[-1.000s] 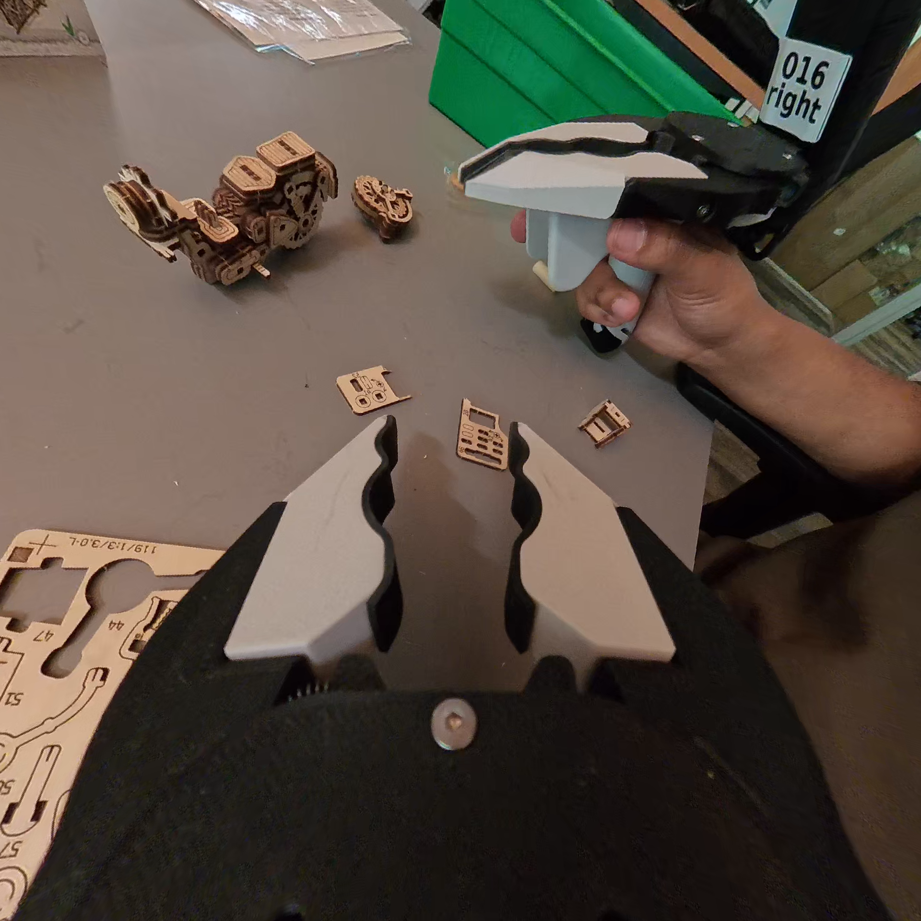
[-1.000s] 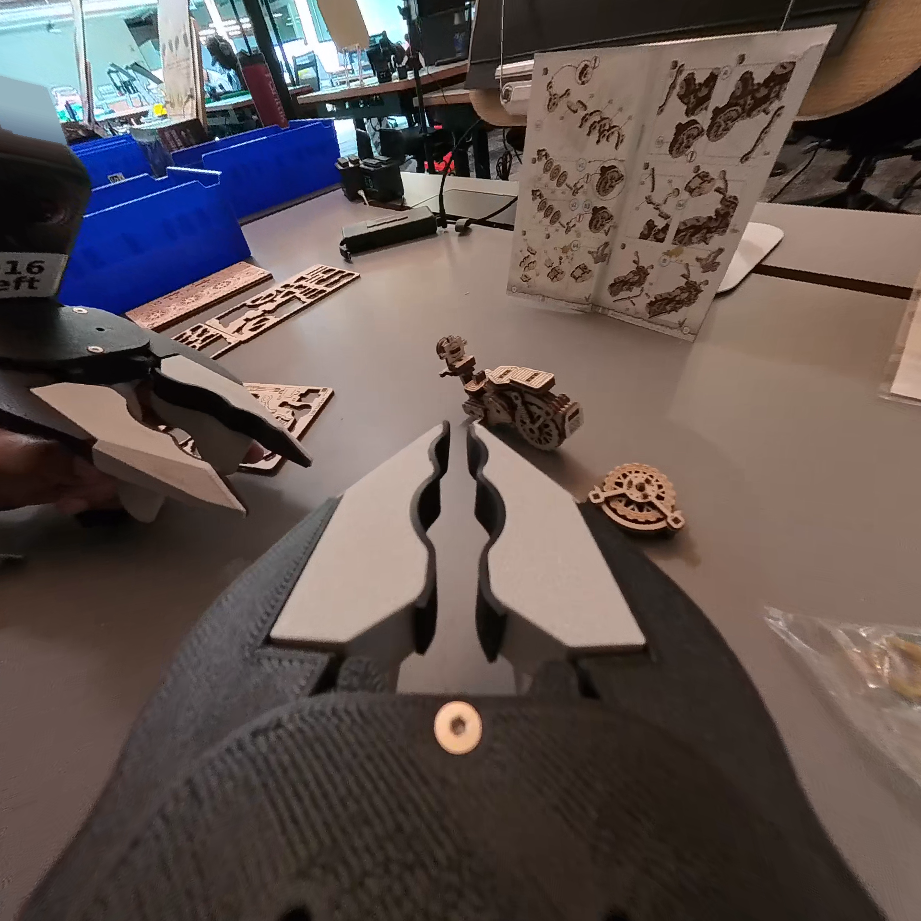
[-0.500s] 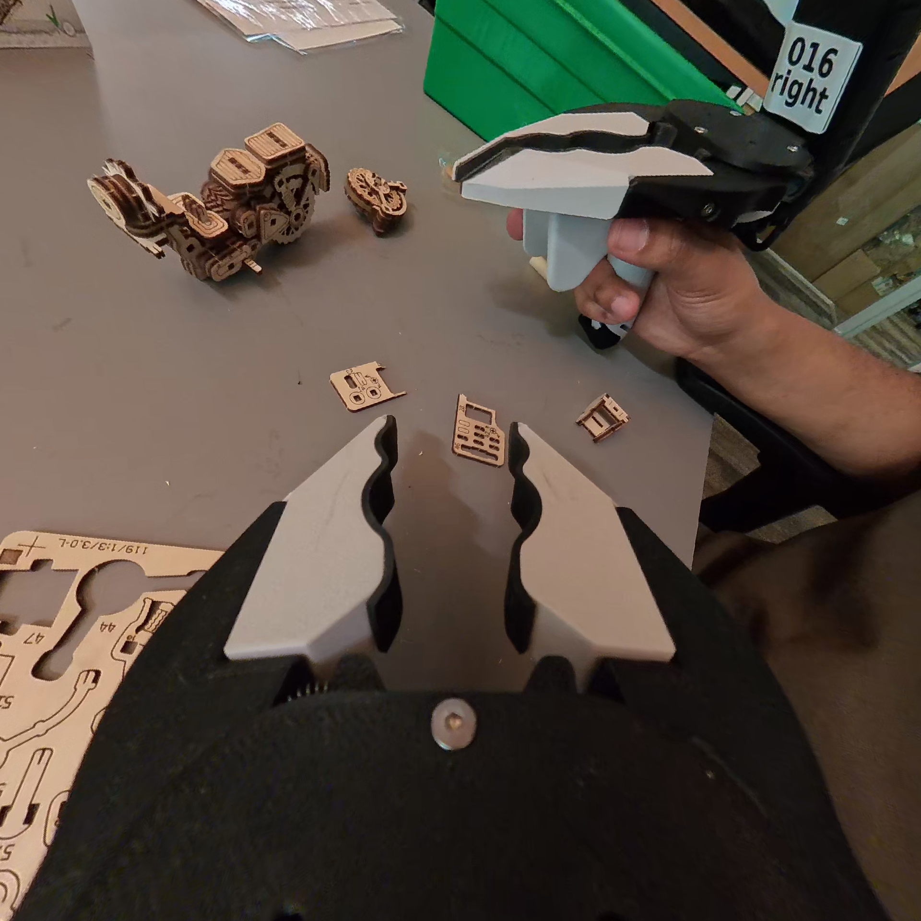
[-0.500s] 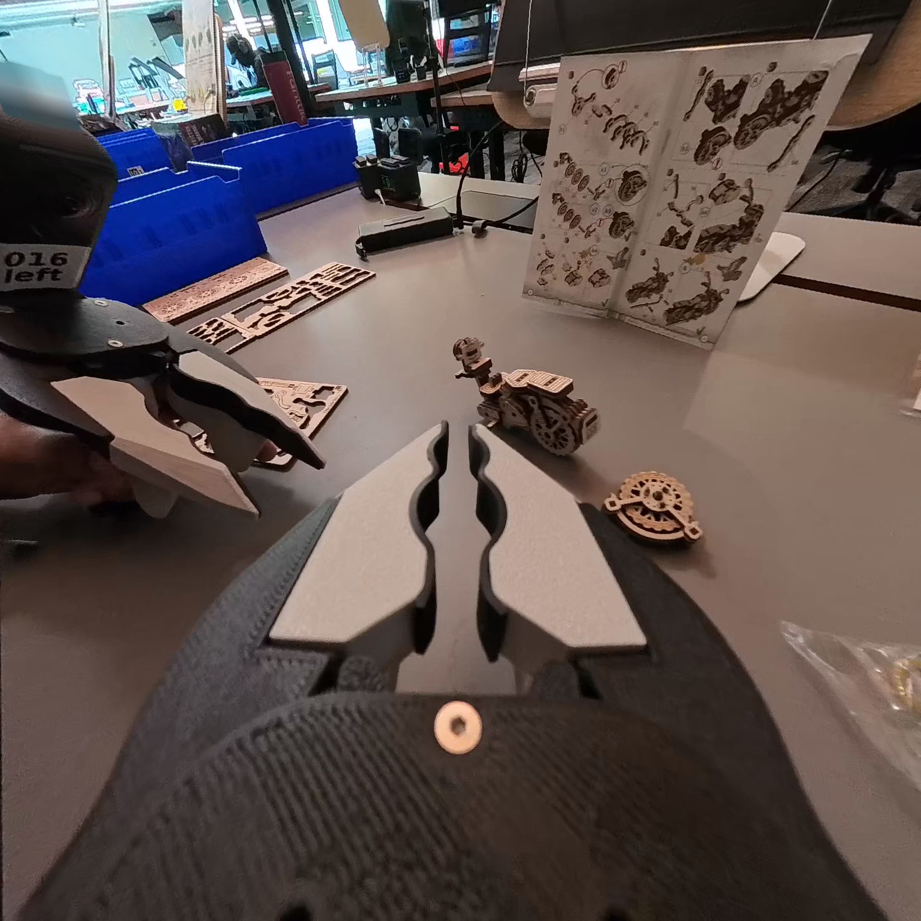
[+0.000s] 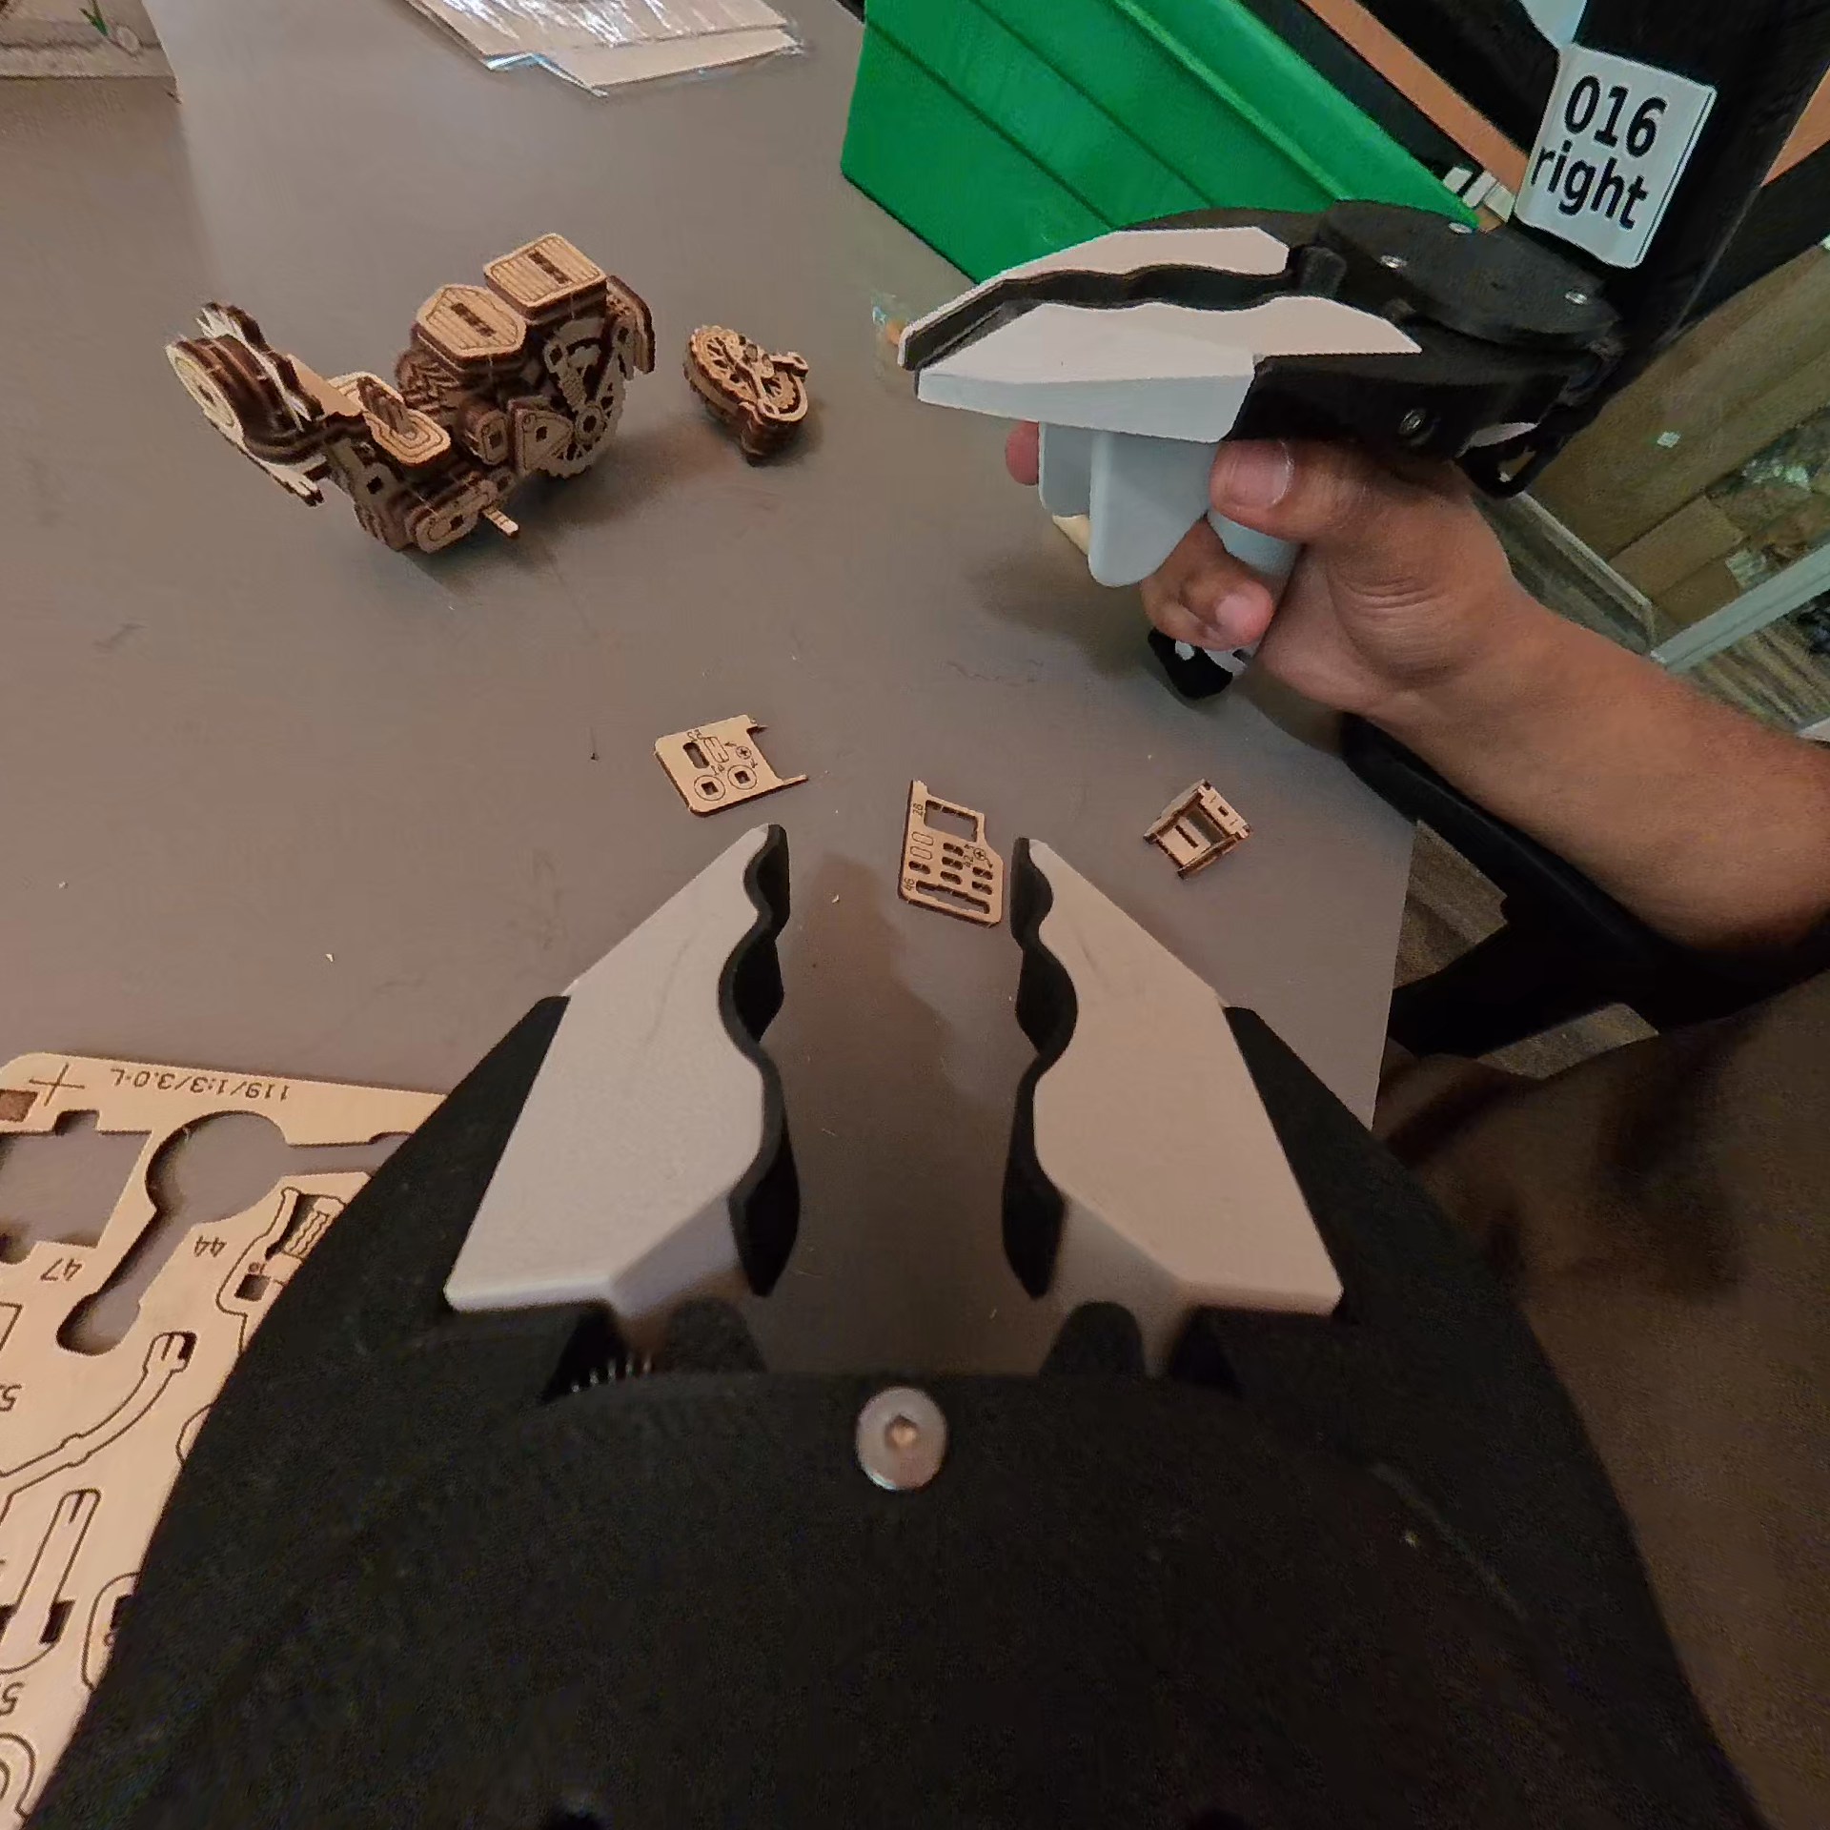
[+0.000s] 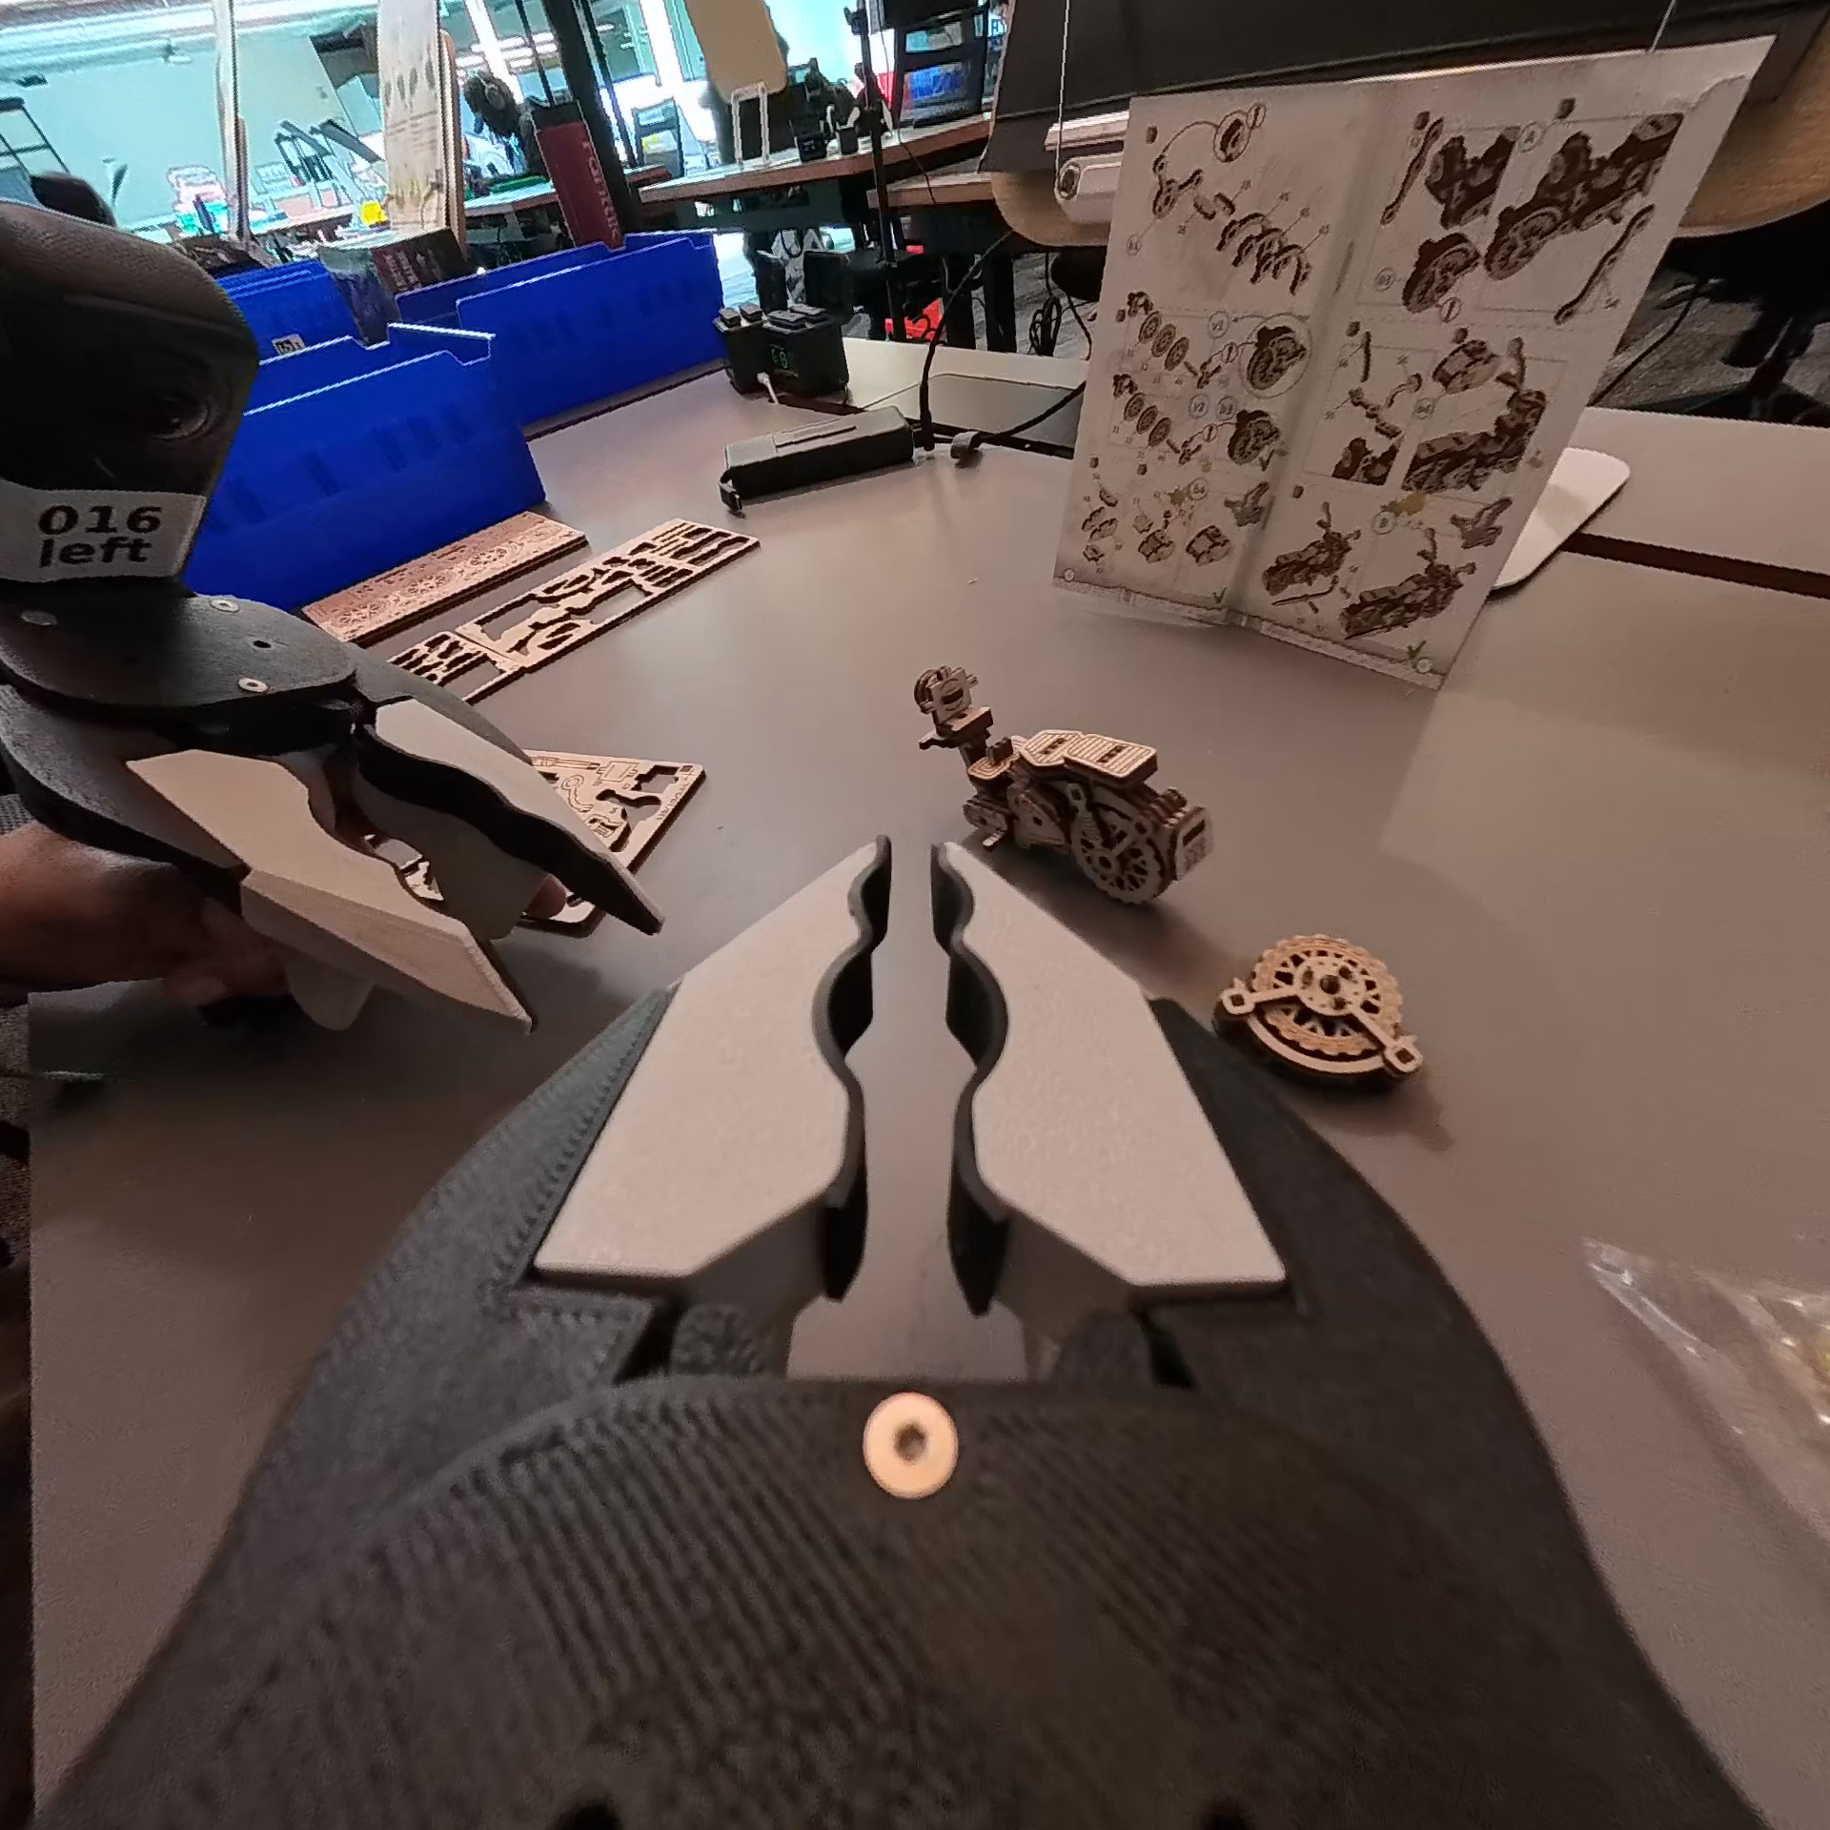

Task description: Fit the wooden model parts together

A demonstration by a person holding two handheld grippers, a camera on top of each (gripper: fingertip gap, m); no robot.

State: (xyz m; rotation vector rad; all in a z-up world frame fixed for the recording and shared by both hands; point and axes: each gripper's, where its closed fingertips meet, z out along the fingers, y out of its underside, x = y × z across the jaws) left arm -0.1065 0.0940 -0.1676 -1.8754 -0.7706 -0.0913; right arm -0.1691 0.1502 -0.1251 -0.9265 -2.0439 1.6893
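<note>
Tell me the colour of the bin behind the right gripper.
Green bin; left wrist view shows it best.

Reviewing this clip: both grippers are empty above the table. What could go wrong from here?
1. The flat slotted piece lies flush on the table just ahead of the open left gripper; the thick fingers may slide it rather than lift it.
2. The small folded part sits near the table edge and could be knocked off.
3. The right gripper, nearly closed, hovers near the motorcycle model and could tip it.

Two low, close wrist views over one shared table [image 5: 297, 792], facing each other.
</note>
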